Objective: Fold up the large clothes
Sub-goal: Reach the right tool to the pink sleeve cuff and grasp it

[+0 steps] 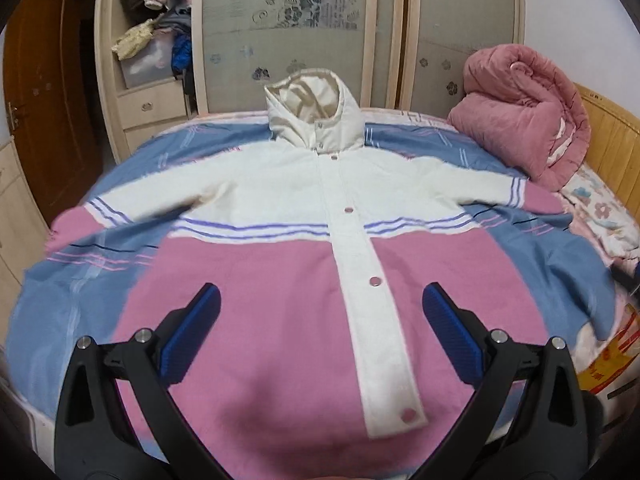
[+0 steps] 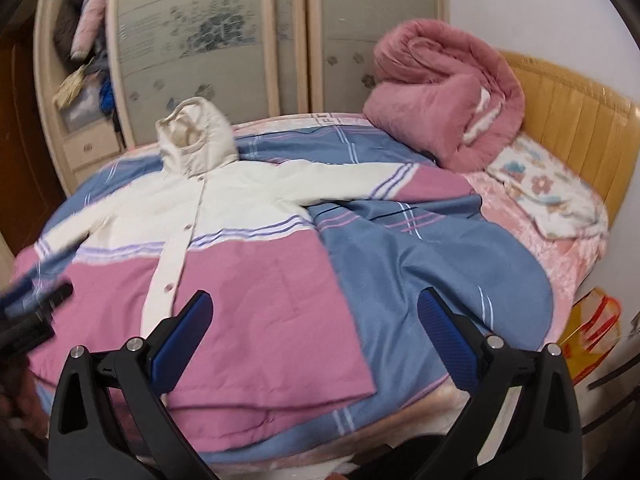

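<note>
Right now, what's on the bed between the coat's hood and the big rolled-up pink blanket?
Only bare blue striped bedsheet lies between the hood and the pink blanket. The right wrist view shows that stretch best.

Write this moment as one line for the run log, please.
stage: before first fold | jacket: flat on bed, sleeves spread | left tool: open, empty | right tool: open, empty

Coat hem [image 1: 280, 452] drops behind the left gripper [image 1: 320, 312] frame, lower edge hidden. Left sleeve cuff [image 1: 68, 228] smears into blur. Left gripper tip [image 2: 36, 300] is blurred at the frame edge, jaws unreadable there.
</note>
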The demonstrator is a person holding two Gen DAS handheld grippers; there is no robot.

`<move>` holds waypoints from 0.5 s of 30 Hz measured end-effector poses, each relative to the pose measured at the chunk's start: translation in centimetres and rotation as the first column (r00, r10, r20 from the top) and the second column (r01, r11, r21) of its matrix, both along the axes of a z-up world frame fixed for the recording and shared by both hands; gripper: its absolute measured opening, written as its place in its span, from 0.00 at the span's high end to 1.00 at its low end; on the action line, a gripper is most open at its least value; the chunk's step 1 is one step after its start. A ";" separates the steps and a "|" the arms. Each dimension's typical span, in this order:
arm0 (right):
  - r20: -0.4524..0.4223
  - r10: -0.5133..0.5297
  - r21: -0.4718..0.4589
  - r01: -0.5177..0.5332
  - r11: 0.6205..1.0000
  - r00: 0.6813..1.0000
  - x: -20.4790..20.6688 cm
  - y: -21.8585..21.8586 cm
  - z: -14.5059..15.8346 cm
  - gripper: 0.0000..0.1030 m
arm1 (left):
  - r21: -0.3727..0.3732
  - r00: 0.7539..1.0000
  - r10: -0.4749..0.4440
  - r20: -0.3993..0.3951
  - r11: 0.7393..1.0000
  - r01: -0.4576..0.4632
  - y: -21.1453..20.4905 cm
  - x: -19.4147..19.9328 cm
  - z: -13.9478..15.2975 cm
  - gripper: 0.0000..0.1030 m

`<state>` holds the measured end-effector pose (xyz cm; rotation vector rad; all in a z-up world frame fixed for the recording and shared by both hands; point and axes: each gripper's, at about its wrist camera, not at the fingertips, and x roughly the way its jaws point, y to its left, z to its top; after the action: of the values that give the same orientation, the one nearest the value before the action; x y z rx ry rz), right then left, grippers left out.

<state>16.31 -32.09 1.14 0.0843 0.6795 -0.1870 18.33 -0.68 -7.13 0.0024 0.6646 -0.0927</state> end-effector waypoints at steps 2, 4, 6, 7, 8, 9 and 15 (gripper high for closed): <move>0.033 -0.008 0.094 0.004 0.996 0.999 0.4 -3.3 -0.4 0.01 | -0.003 0.999 0.030 -0.029 1.000 -0.030 0.7 1.5 -3.6 0.02; 0.055 -0.011 0.182 0.000 0.983 0.998 0.8 -6.4 -1.1 0.01 | -0.007 0.993 0.063 -0.103 0.998 -0.064 1.5 3.1 -6.6 0.02; 0.043 -0.008 0.292 -0.005 0.956 0.999 2.0 -10.3 -2.3 0.01 | -0.100 0.977 0.041 -0.209 0.993 -0.063 2.4 4.9 -7.8 0.02; 0.002 -0.033 0.360 0.030 0.932 0.999 2.9 -12.6 -3.0 0.01 | -0.180 0.969 0.030 -0.244 0.981 -0.075 3.1 5.8 -7.9 0.02; -0.007 -0.062 0.407 0.060 0.911 0.998 3.5 -14.1 -3.3 0.01 | -0.197 0.969 0.040 -0.243 0.976 -0.089 3.5 5.9 -7.8 0.02; -0.013 -0.092 0.457 0.088 0.885 0.996 4.0 -15.6 -3.5 0.01 | -0.195 0.972 0.057 -0.230 0.975 -0.103 3.7 6.1 -7.5 0.02; 0.052 -0.127 0.709 0.053 0.703 0.991 12.0 -23.0 -2.9 0.01 | -0.108 0.984 0.048 -0.170 0.992 -0.067 2.1 7.6 -6.2 0.02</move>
<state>28.34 -55.08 -1.78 0.8758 0.6173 -0.0024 25.92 1.40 -13.34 -0.1354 0.8262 -0.0757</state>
